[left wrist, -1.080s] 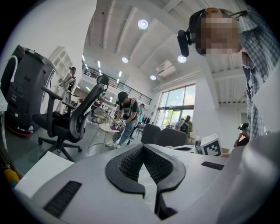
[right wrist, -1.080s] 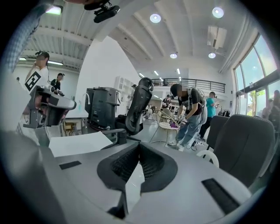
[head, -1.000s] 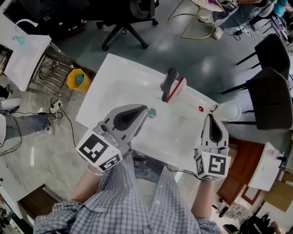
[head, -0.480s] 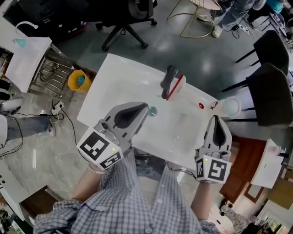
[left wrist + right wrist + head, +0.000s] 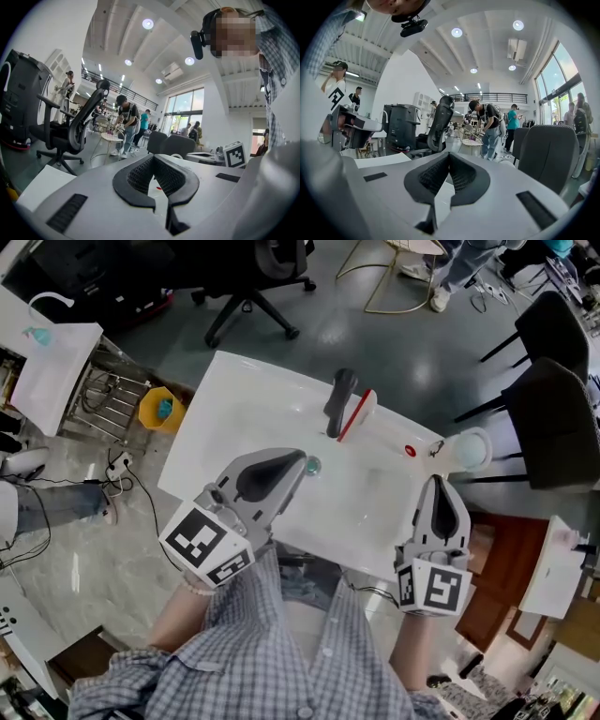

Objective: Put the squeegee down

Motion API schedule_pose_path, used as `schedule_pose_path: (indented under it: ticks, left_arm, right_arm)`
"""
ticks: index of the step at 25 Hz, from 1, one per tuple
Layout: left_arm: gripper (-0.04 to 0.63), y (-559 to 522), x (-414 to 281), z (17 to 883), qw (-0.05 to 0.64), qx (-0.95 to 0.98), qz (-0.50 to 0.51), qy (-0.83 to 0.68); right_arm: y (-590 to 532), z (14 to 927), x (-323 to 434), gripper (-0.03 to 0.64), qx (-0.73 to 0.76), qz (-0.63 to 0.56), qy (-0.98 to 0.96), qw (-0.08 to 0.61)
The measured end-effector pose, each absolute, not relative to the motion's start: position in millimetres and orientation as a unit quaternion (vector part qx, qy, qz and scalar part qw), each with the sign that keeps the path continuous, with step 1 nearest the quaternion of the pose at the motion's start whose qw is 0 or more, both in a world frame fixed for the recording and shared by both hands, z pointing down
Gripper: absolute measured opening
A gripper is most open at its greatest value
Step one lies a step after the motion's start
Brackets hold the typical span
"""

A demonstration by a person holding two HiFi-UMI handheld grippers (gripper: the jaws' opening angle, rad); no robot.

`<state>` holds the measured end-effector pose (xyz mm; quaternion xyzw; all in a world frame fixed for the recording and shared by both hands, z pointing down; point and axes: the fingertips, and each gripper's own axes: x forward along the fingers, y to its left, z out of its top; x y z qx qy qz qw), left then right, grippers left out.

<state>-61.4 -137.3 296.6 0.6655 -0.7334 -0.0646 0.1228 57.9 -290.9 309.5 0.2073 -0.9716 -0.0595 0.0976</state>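
Observation:
The squeegee (image 5: 343,409), with a dark handle and a red blade, lies on the white table (image 5: 234,399) toward its far side, touched by neither gripper. My left gripper (image 5: 298,462) hovers over the table's near middle, its jaws closed tip to tip (image 5: 153,157) with nothing between them. My right gripper (image 5: 437,482) is at the table's near right edge, well short of the squeegee. Its jaws also meet at the tips (image 5: 449,154) and hold nothing.
A small blue-green object (image 5: 312,466) lies just off the left gripper's tip. A small red item (image 5: 410,452) and a white round cup (image 5: 472,448) sit at the table's right end. Black chairs (image 5: 553,418) stand to the right, an office chair (image 5: 267,273) beyond, a yellow bin (image 5: 159,405) left.
The right gripper has risen slightly and drawn back a little toward the table's near edge. The left gripper and the squeegee have stayed where they were.

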Motion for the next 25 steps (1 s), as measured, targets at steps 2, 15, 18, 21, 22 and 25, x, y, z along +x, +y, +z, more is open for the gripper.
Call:
schedule_pose_path:
  ticks: [2,15,18,21,22,25]
  left_arm:
    - [0.005,-138.7,-60.2,295.9,0.123,0.667,-0.064,-0.732]
    - [0.005,-138.6,-57.2,295.7,0.123,0.672,-0.064,-0.728]
    - [0.005,-139.2,-57.0,296.2,0.124,0.672,-0.064,-0.727]
    - [0.005,-139.0,-57.4,296.7,0.125,0.672,-0.063,-0.727]
    - [0.005,-138.9,-57.4,296.4,0.125,0.671,-0.063,-0.728]
    - [0.005,-138.6,-57.1,295.8,0.125,0.671,-0.063,-0.728]
  right_arm:
    - [-291.0,309.4,58.5,0.009,0.207,-0.059,-0.972,0.098]
    - [-284.9,313.7,54.3,0.009,0.2,-0.063,-0.972,0.11]
    - [-284.9,314.6,53.2,0.009,0.199,-0.062,-0.972,0.112]
    - [-285.3,315.8,53.2,0.009,0.198,-0.06,-0.972,0.115]
    - [-285.5,315.8,53.4,0.009,0.198,-0.06,-0.972,0.115]
    - [-285.7,315.8,54.3,0.009,0.198,-0.061,-0.971,0.117]
